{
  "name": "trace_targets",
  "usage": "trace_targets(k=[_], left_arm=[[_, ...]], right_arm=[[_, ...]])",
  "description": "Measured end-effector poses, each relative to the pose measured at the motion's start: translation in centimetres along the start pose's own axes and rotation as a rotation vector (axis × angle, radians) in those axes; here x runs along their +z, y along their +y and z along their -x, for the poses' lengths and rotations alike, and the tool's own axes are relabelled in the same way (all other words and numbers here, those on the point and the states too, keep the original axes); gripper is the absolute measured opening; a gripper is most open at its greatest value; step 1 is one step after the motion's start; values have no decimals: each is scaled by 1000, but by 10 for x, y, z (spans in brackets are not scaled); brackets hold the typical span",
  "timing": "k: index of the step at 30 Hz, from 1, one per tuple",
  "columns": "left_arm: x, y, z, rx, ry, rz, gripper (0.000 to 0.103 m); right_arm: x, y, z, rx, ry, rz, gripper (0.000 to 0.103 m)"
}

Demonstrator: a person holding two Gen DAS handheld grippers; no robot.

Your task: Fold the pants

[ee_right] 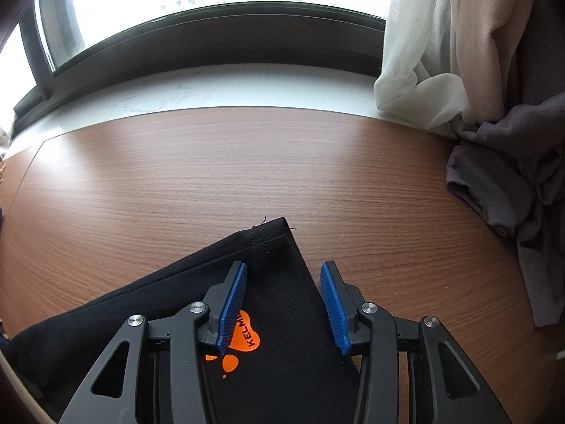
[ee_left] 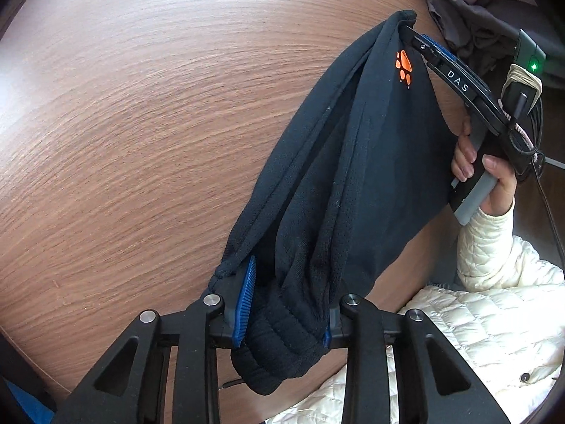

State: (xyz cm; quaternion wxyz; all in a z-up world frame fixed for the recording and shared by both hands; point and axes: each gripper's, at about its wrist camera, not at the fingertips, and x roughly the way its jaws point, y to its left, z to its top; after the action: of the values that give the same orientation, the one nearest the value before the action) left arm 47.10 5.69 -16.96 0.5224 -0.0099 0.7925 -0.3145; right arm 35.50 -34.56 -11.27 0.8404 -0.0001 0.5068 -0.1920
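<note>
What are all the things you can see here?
pants: one, black with an orange paw print, stretched between both tongs above the table
table: one, brown wood, under the pants
windowsill: one, white, behind the table
curtains: white and pink, far right corner
cloth: one, grey, crumpled by the curtains
jacket sleeve: white, quilted
hand: one, holding the right tongs
left tongs: shut on the waistband
right tongs: around the pant hem

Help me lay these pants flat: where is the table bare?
Bare wood table runs from the pants to the white sill and leftward. The right edge is crowded by grey cloth and curtains.
</note>
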Motion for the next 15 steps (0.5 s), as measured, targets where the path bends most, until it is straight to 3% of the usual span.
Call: trace_targets(k=[4,8,10,12,15], left_arm=[[-4,-18,-3,48,-15,-30,31],[-7,-28,0,84,-23,-36,33],[-5,-31,2,139,-15,-56,39],[-8,-39,5,173,-31,-69,52],[-14,-52,13,200,-51,-71,56]], right_arm=[[-3,-7,5,-116,-25,-7,42],[-3,-9,7,-157,-31,15,42],[0,-10,7,-177,-23,11,42],[1,-14,8,-184,-15,-5,42],[1,-15,18,-151,-38,-12,42]])
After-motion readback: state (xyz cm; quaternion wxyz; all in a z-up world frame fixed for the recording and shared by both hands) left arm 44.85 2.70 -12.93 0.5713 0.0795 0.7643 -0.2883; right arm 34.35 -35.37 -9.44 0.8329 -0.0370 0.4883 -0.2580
